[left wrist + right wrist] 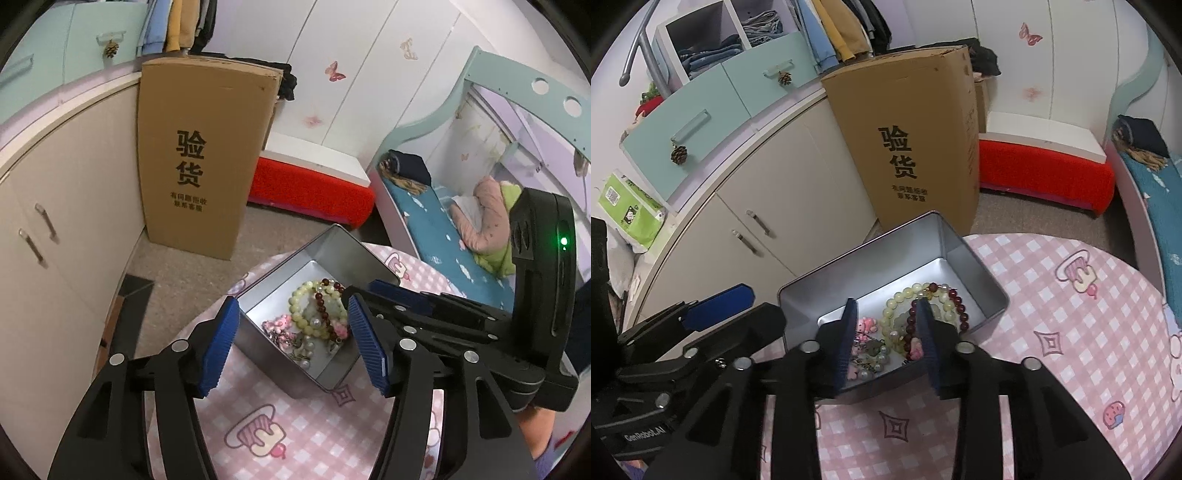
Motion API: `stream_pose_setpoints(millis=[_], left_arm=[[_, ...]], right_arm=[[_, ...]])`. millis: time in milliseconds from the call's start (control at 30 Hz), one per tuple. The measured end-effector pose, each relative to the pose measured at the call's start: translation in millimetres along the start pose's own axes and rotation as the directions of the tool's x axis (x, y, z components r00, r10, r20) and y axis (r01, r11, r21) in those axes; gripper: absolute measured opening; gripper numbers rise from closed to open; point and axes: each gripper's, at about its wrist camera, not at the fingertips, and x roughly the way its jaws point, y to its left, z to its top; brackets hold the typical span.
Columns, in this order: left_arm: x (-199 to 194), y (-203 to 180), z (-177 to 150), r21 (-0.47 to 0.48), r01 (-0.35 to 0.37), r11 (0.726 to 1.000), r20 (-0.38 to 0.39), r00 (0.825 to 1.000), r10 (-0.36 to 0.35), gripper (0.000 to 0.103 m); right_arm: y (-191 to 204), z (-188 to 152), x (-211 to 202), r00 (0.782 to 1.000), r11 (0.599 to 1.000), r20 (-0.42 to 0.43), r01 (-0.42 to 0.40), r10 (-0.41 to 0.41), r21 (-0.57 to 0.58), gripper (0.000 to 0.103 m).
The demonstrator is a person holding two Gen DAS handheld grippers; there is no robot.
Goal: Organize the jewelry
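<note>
round pink checked table (1052,369), tin (886,254) of beads (923,302) near its far edge (floor beyond). left gripper (291,347) wide, right gripper (890,343) narrower, both empty.

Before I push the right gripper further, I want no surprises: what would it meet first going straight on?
Probably the jewelry in the metal tin: the right gripper, open and empty, points at the bead bracelets there. Depth is unclear.
</note>
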Motion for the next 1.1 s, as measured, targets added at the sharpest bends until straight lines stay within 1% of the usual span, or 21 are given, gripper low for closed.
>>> stream_pose_setpoints(millis=[33, 133, 167, 300, 333, 400, 567, 667, 867, 1000, 1067, 1100], left_arm=[[-2, 0, 0, 0.000, -0.004, 1.000, 0.005, 1.000, 0.004, 0.063], [-7, -2, -3, 0.005, -0.035, 0.999, 0.029, 0.999, 0.035, 0.069], [-10, -2, -4, 0.006, -0.041, 0.999, 0.039, 0.998, 0.040, 0.070], [-16, -8, -6, 0.011, -0.048, 0.999, 0.059, 0.997, 0.048, 0.076], [-17, -10, -6, 0.018, -0.064, 0.998, 0.062, 0.996, 0.063, 0.078], [-18, -16, -9, 0.037, -0.098, 0.994, 0.070, 0.993, 0.096, 0.079], [-20, -29, -17, 0.066, -0.145, 0.987, 0.065, 0.988, 0.140, 0.082], [-21, -39, -23, 0.088, -0.196, 0.977, 0.074, 0.979, 0.190, 0.083], [-32, -63, -42, 0.133, -0.230, 0.964, 0.089, 0.971, 0.220, 0.083], [-52, -84, -60, 0.144, -0.244, 0.959, 0.137, 0.965, 0.225, 0.083], [-63, -93, -68, 0.156, -0.247, 0.956, 0.160, 0.962, 0.222, 0.083], [-71, -99, -74, 0.163, -0.257, 0.953, 0.181, 0.957, 0.227, 0.083]], right_arm=[[0, 0, -2, 1.000, 1.000, 0.004, 0.002, -0.002, 0.002, 0.045], [-2, -1, -10, 1.000, 1.000, 0.014, 0.013, -0.013, -0.002, 0.048], [-2, -2, -13, 1.000, 1.000, 0.018, 0.021, -0.020, -0.004, 0.052], [-2, -6, -26, 0.998, 0.999, 0.031, 0.052, -0.051, -0.016, 0.058], [-4, -7, -28, 0.997, 0.998, 0.032, 0.067, -0.066, -0.020, 0.059], [-6, -11, -35, 0.995, 0.995, 0.041, 0.092, -0.090, -0.029, 0.061], [-15, -24, -53, 0.987, 0.988, 0.053, 0.151, -0.149, -0.038, 0.073], [-21, -34, -63, 0.980, 0.981, 0.059, 0.192, -0.189, -0.041, 0.079], [-30, -60, -93, 0.967, 0.969, 0.085, 0.245, -0.241, -0.041, 0.080], [-37, -79, -125, 0.958, 0.965, 0.130, 0.260, -0.257, -0.007, 0.081], [-38, -89, -145, 0.950, 0.962, 0.159, 0.271, -0.270, 0.010, 0.084], [-38, -95, -156, 0.944, 0.961, 0.180, 0.277, -0.276, 0.019, 0.085]])
